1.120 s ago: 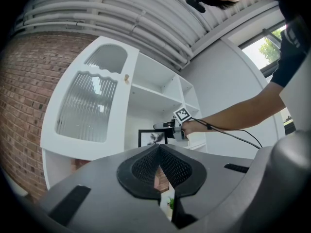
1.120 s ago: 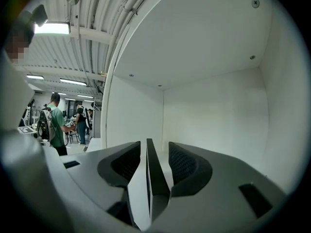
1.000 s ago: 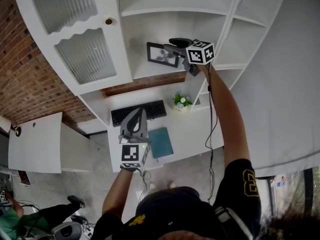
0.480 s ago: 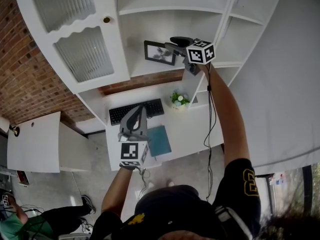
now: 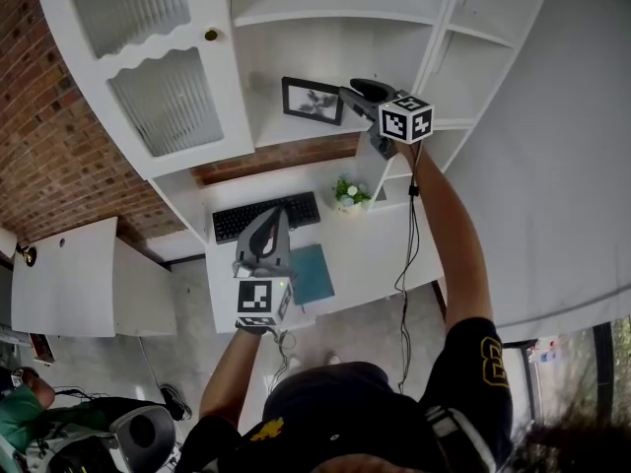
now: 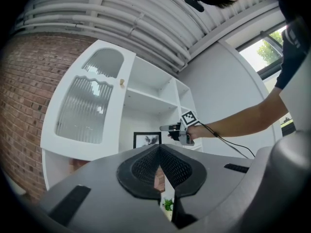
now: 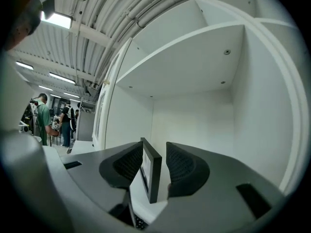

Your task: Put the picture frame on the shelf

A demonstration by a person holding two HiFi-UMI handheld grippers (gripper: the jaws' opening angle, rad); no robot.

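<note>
The black picture frame (image 5: 313, 101) stands upright on the white shelf (image 5: 296, 134) of the wall cabinet. My right gripper (image 5: 347, 91) is raised level at the frame's right end. In the right gripper view the frame (image 7: 154, 174) shows edge-on between the two pads (image 7: 182, 166), with a gap on each side. The right gripper (image 7: 154, 147) is open, and its jaws have just been closing a little without touching the frame. My left gripper (image 5: 275, 217) hangs low over the desk, shut and empty. The left gripper view shows its jaws (image 6: 159, 150) together, with the frame (image 6: 146, 140) far ahead.
On the white desk (image 5: 385, 254) below lie a black keyboard (image 5: 268, 217), a small potted plant (image 5: 347, 193) and a teal notebook (image 5: 314, 274). A cabinet door with ribbed glass (image 5: 168, 97) hangs open left of the shelf. Brick wall (image 5: 49, 156) is at left. People (image 7: 43, 115) stand far off.
My right gripper has drawn back to the right, off the frame's right end. The frame stays standing on the shelf. The left gripper has not moved.
</note>
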